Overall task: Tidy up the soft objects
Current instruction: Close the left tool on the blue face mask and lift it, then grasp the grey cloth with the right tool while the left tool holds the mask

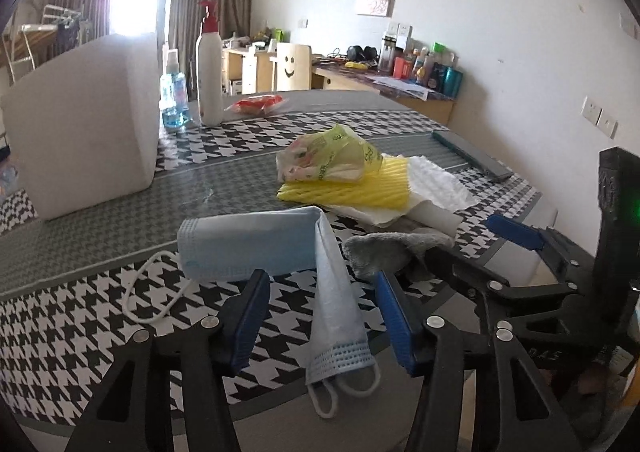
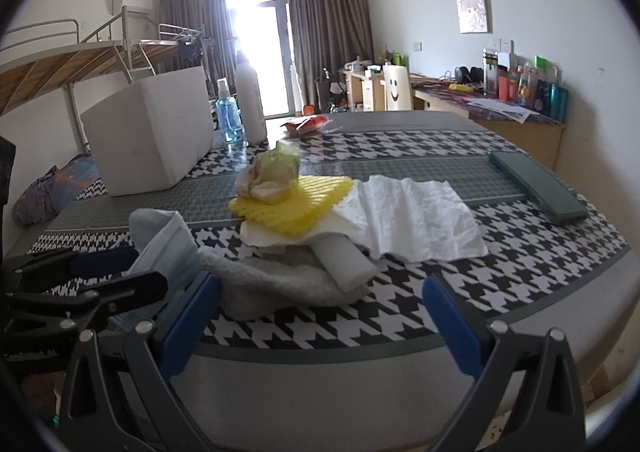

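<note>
Mask first, from my left wrist camera: the pale blue face mask lies folded on the houndstooth tablecloth, one end trailing toward me between the blue pads of my left gripper. The jaws stand apart, neither pad touching the mask. Just behind lies a grey cloth, my right gripper over it. Farther back, a yellow sponge mat carries a crumpled plastic bag, with white paper beside it. A white foam box stands at left.

From my right wrist camera, my right gripper is wide open above the table's near edge, holding nothing. The grey cloth lies just beyond its left pad, a white roll resting on it. A dark flat case lies well apart at right.
</note>
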### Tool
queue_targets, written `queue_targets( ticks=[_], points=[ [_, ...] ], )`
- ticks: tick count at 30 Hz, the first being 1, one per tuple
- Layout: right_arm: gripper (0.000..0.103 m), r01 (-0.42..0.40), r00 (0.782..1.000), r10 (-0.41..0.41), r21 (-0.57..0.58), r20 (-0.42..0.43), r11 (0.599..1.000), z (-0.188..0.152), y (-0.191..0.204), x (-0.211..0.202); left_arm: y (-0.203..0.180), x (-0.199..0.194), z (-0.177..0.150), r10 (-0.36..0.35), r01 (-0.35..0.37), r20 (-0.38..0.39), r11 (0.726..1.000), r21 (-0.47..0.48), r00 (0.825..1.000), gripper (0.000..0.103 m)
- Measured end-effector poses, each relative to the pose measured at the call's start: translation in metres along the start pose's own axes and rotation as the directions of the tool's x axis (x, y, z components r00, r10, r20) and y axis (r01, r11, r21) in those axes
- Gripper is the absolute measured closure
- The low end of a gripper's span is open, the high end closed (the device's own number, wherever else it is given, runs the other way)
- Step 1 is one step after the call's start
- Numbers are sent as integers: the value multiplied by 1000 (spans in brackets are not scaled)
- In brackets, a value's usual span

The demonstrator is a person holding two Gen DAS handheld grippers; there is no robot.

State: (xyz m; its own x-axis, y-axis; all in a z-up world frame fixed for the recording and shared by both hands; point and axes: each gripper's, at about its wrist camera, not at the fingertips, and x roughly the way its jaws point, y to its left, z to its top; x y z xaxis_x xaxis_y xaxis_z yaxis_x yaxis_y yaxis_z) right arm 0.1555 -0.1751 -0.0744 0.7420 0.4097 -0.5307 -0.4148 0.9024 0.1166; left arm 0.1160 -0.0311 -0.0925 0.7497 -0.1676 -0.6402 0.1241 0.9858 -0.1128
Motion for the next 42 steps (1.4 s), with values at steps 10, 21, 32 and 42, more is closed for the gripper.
queue_targets(
  ticks=[10, 21, 32, 42],
  points=[
    [11, -45, 999, 44, -15, -7, 999, -1, 1, -1, 10, 15, 0, 12, -13, -53, 1000, -27, 999, 84],
    [28, -98, 995, 96, -76, -35, 992, 0, 18, 5, 16, 9, -1, 7, -8, -39, 1000, -18, 999, 93],
    [45, -102, 995, 99, -119, -31, 988, 7, 28, 4, 16, -5, -2, 10, -10, -3, 1000, 0, 1000, 93],
    [45, -126, 991, 115, -167, -75, 978, 7, 36, 20, 19, -12, -2, 1, -1, 14, 1000, 14, 1000, 93]
  ],
)
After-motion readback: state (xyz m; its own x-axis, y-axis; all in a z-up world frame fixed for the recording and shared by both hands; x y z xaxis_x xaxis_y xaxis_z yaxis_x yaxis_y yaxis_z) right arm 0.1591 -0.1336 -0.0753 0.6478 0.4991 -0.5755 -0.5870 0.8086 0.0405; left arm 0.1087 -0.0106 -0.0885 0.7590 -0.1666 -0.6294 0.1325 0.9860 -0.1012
